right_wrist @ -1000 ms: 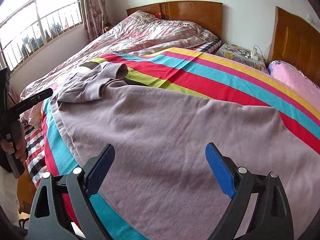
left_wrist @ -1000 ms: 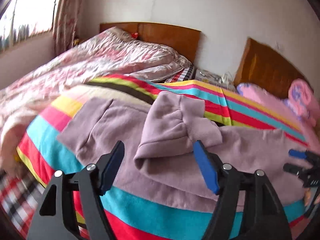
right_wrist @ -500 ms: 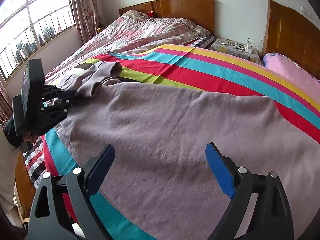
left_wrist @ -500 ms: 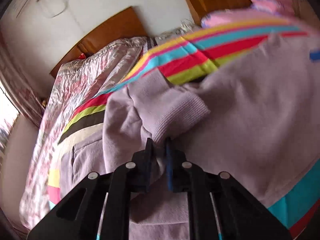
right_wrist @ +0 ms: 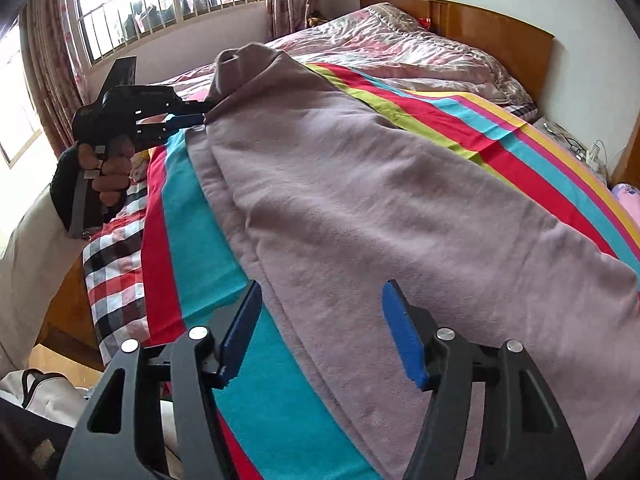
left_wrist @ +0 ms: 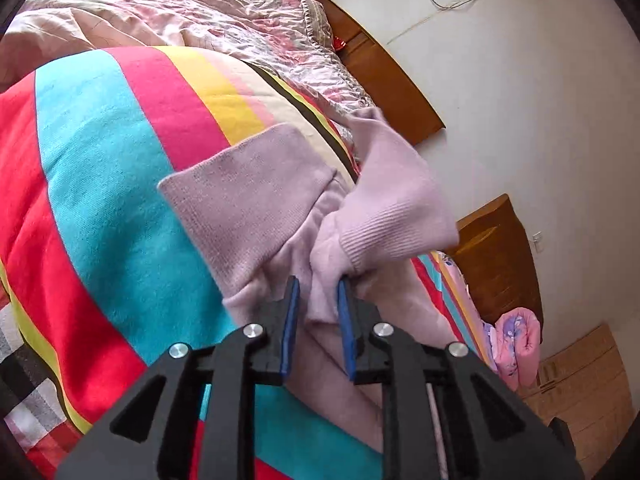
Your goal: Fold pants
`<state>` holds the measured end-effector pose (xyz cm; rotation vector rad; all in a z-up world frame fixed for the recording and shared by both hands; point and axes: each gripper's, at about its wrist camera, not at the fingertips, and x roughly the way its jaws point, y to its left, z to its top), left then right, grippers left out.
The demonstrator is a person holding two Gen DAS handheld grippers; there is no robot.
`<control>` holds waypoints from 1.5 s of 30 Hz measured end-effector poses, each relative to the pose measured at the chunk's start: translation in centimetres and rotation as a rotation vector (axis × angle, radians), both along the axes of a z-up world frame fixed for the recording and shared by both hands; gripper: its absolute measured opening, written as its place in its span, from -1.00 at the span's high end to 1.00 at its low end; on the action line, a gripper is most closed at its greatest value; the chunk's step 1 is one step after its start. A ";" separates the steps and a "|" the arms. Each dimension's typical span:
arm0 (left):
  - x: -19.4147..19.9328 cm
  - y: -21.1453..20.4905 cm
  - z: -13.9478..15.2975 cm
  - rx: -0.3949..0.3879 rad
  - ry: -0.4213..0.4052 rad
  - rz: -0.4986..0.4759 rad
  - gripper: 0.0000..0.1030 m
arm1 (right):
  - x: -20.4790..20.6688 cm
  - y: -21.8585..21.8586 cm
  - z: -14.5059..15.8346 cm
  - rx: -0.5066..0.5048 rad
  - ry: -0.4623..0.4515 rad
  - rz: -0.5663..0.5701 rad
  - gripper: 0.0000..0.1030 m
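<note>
Left wrist view shows the left gripper (left_wrist: pixel 316 300) with its blue pads close together around a bunched fold of the mauve pants (left_wrist: pixel 280 208) just below a ribbed ankle cuff (left_wrist: pixel 396 224); the jaws are easing apart, yet the cloth is pinched between them and the cuff is lifted off the bedding. A second ribbed cuff (left_wrist: pixel 248 184) lies flat beside it on the striped blanket (left_wrist: pixel 100 168), whose bands run red, turquoise, pink and yellow. Behind, a crumpled pink floral quilt (left_wrist: pixel 224 20) reaches a wooden headboard (left_wrist: pixel 392 80) against a white wall. Right wrist view shows the pants spread lengthwise across the same blanket, one leg raised to a peak at the far end where the left gripper, held in a person's hand (right_wrist: pixel 110 168), grips it. The right gripper (right_wrist: pixel 320 328) hovers low over the near end of the pants, its jaws about half open and closing, fabric under the gap but not pressed by either pad. A barred window (right_wrist: pixel 168 4) with patterned curtains fills the far left.
</note>
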<state>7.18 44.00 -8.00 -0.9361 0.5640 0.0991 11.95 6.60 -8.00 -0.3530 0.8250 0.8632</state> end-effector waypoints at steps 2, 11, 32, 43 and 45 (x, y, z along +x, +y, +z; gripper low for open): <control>-0.5 0.3 -0.1 -0.035 -0.018 0.006 0.43 | 0.1 0.2 -0.6 -0.001 0.022 0.006 0.03; -0.1 1.0 -0.5 -0.087 -0.043 -0.014 0.28 | 0.2 1.5 -1.5 -0.071 -0.024 0.053 0.29; 1.2 1.7 1.5 0.000 -0.022 -0.008 0.95 | -2.4 2.3 0.0 -0.196 -0.298 0.160 0.91; -1.7 1.7 -1.2 -0.003 0.050 0.011 0.94 | -3.3 1.7 -0.9 -0.210 -0.211 0.238 0.91; -1.8 2.1 -2.4 -0.031 0.037 0.016 0.94 | -3.5 1.8 -1.7 -0.216 -0.208 0.236 0.91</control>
